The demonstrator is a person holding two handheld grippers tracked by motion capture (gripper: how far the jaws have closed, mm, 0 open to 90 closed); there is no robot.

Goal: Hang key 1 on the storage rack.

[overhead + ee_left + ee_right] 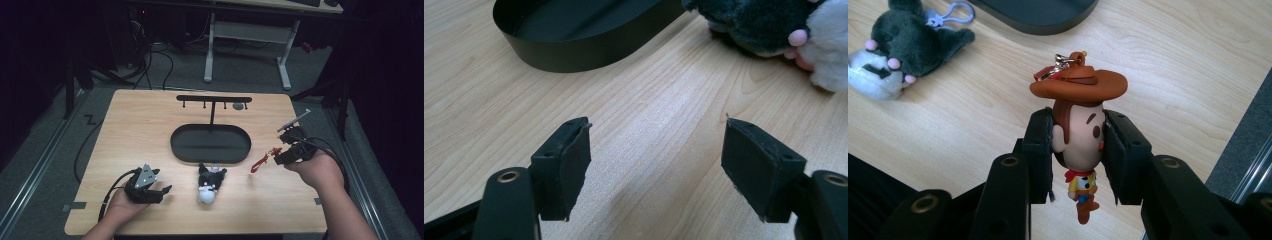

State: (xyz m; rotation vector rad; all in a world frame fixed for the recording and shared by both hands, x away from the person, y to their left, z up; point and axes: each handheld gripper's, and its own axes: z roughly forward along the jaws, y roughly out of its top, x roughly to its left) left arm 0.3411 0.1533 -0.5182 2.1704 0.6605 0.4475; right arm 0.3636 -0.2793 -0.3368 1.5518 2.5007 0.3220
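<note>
Light wooden bench with a black oval metal tray mid-way, a T-shaped hook stand rising from it. Black-and-white plush toy lies just in front. Left claw gapes; right claw dangles a red strap.

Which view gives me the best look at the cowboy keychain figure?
The right gripper view: the cowboy keychain figure is close up, its head clamped between the jaws. In the high view its red strap dangles from the right gripper.
</note>
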